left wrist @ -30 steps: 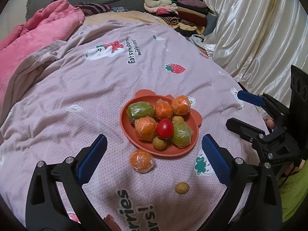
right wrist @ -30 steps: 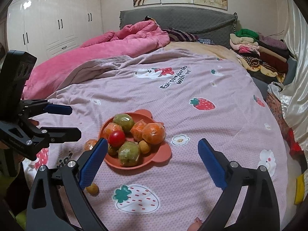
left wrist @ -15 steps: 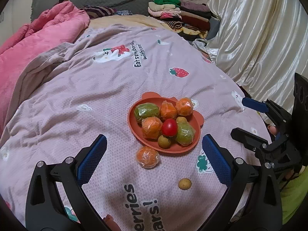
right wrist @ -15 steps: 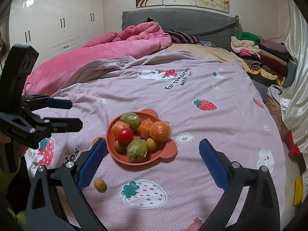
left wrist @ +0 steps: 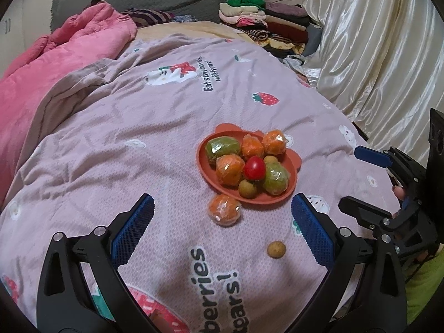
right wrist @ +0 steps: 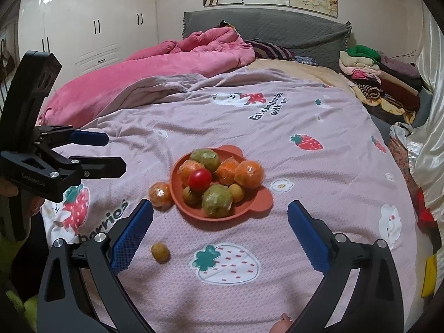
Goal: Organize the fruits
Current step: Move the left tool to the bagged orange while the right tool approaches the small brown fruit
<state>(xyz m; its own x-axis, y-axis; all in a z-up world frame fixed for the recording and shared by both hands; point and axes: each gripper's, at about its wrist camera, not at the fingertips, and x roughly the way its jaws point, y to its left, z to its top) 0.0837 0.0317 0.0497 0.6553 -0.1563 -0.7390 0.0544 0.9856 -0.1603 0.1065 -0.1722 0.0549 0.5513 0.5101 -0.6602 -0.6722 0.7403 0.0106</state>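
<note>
Left gripper [left wrist: 222, 227] and right gripper [right wrist: 220, 229]: both spread wide and empty, hovering above the bed near its foot edge. Just beyond the left gripper lies a wrapped orange [left wrist: 224, 209], on the bedspread [left wrist: 111, 144] and touching the plate's near rim; a small brown fruit [left wrist: 276, 249] sits alone, closer to the foot edge, apart from the plate. The orange-red plate [left wrist: 206, 172] holds more wrapped oranges, two wrapped green fruits [left wrist: 222, 146], a red tomato [left wrist: 254, 168] perched on top, and further small brown fruits. Handling, as judged: the film wrap is likely slippery, so the stray orange is best taken across its widest middle with moderate pressure; the small fruit is light and round, prone to roll on soft bedding, and calls for a centred pinch. The heaped tomato could be dislodged.
</note>
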